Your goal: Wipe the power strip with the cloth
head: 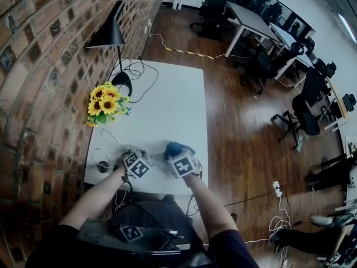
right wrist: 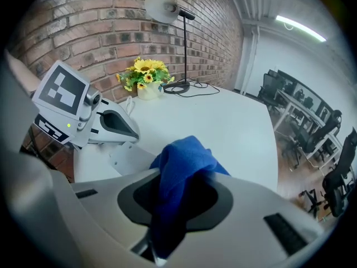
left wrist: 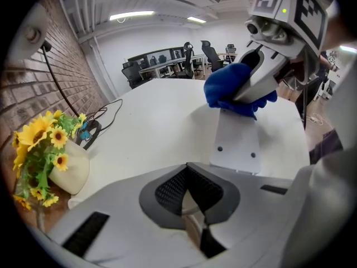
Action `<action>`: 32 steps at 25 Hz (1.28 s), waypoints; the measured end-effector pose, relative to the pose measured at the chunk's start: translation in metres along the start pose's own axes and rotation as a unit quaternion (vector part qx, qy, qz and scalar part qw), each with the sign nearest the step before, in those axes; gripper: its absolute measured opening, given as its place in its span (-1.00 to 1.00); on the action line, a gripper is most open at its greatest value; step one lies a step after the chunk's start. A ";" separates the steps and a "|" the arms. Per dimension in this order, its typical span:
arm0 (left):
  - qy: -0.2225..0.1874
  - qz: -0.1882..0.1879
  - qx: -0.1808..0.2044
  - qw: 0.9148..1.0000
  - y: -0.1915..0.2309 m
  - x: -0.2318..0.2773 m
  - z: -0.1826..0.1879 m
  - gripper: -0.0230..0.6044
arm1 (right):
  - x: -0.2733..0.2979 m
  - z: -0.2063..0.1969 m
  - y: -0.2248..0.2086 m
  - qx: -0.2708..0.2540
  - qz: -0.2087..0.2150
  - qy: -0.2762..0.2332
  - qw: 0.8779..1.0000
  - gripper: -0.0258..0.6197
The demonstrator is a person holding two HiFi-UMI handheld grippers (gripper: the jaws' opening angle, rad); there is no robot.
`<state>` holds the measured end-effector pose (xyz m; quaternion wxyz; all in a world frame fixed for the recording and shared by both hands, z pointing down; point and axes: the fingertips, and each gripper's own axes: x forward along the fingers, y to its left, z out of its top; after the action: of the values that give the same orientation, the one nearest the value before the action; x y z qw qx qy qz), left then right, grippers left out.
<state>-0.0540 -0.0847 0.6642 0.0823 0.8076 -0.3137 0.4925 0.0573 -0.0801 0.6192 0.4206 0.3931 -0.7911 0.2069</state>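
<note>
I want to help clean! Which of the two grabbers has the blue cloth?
The right gripper: it is clamped on the blue cloth, which bunches out in front of it. The left gripper is shut, with no cloth in it.

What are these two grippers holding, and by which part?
Right gripper: the blue cloth, pinched at a bunched fold. Left gripper: shut, with no held thing I can make out.

Deep blue cloth (right wrist: 181, 166); plain white power strip (left wrist: 237, 144) on a white table (head: 167, 105). Pale grey left gripper (left wrist: 189, 200) and right gripper (right wrist: 173, 205), black mesh-textured pads (left wrist: 170, 191), black-and-white square-patterned marker cubes (head: 136, 165). Yellow sunflowers (head: 106, 102), cream vase (left wrist: 72, 172), black lamp (head: 111, 35), red-brown brick wall (head: 44, 66), brown wood floor (head: 240, 133).
</note>
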 end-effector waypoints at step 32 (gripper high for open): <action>-0.058 -0.031 -0.007 0.998 0.003 -0.014 0.002 -0.88 | 0.017 0.032 0.095 0.015 0.067 -0.048 0.997 -0.62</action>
<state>-0.0592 -0.0819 0.6509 0.0847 0.8437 -0.2959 0.4397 -0.0406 -0.0511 0.6158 0.3617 0.3549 -0.8316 0.2270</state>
